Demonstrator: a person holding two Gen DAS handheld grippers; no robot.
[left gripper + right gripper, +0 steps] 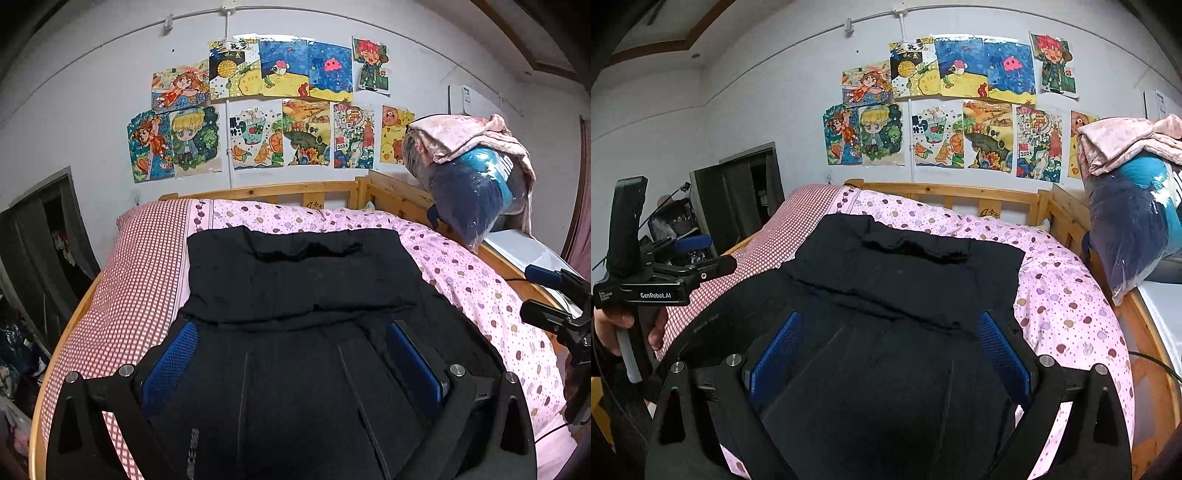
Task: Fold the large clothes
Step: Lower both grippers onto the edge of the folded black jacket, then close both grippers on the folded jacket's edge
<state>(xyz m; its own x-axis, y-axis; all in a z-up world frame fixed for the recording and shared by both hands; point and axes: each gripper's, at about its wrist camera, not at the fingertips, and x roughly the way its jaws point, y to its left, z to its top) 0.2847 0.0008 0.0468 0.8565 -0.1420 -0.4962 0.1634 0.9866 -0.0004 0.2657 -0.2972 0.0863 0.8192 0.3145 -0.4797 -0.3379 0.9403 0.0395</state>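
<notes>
A large black garment (295,280) lies spread on the pink dotted bedcover (480,288), its far part folded over into a flat rectangle. It also shows in the right wrist view (905,273). My left gripper (293,328) hangs above the near part of the garment, blue pads (170,365) wide apart, nothing between them. My right gripper (890,321) is also open above the garment, with its pads (1003,354) apart. The right gripper appears at the right edge of the left wrist view (554,299); the left gripper appears at the left of the right wrist view (698,254).
A wooden bed frame (280,192) borders the bed. A red checked sheet (136,280) covers the left side. A bagged blue bundle with pink cloth (476,173) sits on the right rail. Drawings (280,107) cover the wall. A dark cabinet (742,192) stands left.
</notes>
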